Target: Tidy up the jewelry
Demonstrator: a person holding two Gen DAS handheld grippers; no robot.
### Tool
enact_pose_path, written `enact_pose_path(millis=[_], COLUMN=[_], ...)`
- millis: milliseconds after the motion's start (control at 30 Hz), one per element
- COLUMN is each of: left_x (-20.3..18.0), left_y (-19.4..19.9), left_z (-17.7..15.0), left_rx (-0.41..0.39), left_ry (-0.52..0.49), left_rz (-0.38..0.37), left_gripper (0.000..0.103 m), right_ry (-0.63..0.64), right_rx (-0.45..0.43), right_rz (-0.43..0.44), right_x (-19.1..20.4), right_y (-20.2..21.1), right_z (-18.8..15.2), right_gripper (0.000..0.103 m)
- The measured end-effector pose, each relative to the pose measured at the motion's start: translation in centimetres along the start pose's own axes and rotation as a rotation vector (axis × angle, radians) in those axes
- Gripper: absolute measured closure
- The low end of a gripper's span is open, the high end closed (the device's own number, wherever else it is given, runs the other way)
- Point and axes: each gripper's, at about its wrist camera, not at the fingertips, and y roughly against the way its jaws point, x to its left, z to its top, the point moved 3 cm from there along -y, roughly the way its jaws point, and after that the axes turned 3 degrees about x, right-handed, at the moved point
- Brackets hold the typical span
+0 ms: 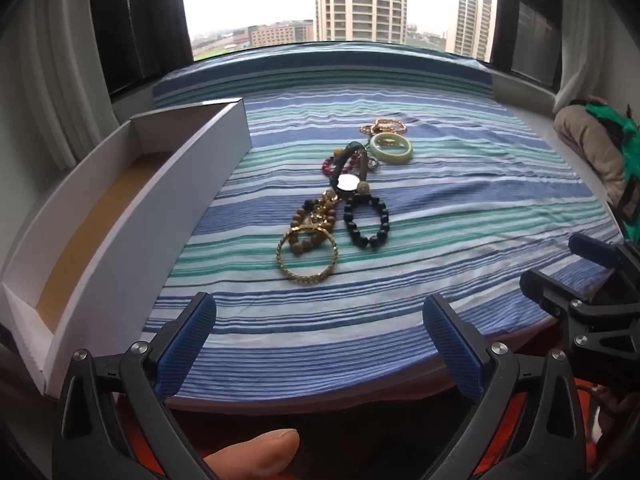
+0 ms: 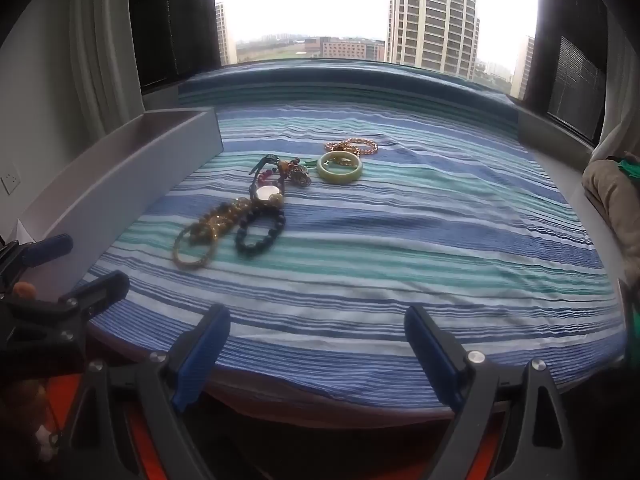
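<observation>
I hold both grippers above the near edge of the striped cloth [image 1: 400, 280]. Left gripper [image 1: 320, 344]: fingers [image 1: 188, 344] spread wide, nothing between them. Right gripper [image 2: 316, 354]: fingers [image 2: 200, 356] likewise wide apart and empty. The jewelry pile [image 1: 340, 200] lies on the cloth just right of the white box [image 1: 120, 248], not touching it. Within the pile, the gold bangle [image 1: 306, 258] lies nearest me, the black bead bracelet [image 1: 368, 222] beside it, and the pale green bangle [image 1: 391, 149] farther back.
</observation>
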Motion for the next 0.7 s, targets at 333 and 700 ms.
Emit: enact_pose_path(millis=[333, 700], left_x=[0.4, 0.1], left_y=[0.4, 1.1], left_z=[0.5, 0.3], left_rx=[-0.018, -0.023], left_ry=[0.000, -0.012], left_rz=[0.007, -0.005], left_gripper=[0.000, 0.000], right_ry=[0.000, 0.011], right_rx=[0.017, -0.012], right_rz=[0.005, -0.011], right_x=[0.5, 0.5], right_y=[0.2, 0.9], right_z=[-0.1, 0.0], right_gripper=[0.012, 0.012])
